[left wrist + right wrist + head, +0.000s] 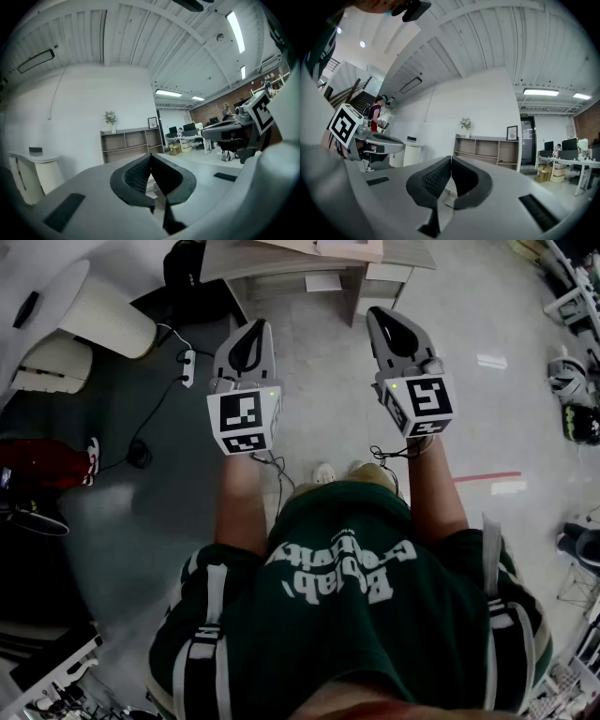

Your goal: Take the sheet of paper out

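Grey plastic closed up on both sides: left gripper (255, 334) and right gripper (382, 322) held level and side by side above the pale floor (319, 399), each pair of jaws pressed tip to tip with nothing between. No sheet of paper to be made out in any view, so its place and long axis impossible to tell. Straight ahead of both claws, a wooden shelf unit (487, 151) against the white wall, its open compartments apparently bare, with a vase of flowers (465, 124) and a framed picture (512, 132) on top. Likeliest spot for the sheet, by judgement only: somewhere at that unit, forward of the jaws, neither hand clearly nearer. Task not yet begun, with jaws to be parted before any pinch on a thin edge.
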The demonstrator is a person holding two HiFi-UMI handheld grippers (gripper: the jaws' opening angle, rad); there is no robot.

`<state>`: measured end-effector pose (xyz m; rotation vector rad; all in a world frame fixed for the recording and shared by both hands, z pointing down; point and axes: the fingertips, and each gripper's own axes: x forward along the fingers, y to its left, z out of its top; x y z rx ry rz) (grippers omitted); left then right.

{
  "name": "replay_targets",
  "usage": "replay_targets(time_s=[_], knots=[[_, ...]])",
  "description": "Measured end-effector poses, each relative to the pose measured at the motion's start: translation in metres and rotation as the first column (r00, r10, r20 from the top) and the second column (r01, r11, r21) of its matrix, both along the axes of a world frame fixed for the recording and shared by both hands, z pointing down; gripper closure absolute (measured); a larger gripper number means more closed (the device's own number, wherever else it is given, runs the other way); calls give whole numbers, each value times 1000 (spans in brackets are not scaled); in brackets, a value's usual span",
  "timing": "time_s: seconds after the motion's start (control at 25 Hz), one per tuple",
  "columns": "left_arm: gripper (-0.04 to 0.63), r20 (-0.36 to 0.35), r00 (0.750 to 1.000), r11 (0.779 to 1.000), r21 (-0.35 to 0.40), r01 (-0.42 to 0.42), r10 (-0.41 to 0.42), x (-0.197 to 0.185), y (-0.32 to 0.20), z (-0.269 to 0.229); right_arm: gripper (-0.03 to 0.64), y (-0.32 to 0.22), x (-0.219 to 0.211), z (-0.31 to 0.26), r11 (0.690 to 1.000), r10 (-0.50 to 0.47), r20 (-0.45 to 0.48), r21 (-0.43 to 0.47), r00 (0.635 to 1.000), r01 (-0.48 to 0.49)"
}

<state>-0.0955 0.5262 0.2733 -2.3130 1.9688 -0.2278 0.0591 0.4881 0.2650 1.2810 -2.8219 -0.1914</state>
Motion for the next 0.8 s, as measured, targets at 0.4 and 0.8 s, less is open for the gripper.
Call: replay_targets(time_s=[0.4,0.8], knots=[[577,-9,1000,1000,-1,-10,10,-3,-2,-1,581,0,-4,-4,999,27,-29,38,999,-26],[577,-12,1000,1000,-5,-25,25,-5,-11,-4,580,-6,-10,-9,999,10,-3,41,1000,-9]])
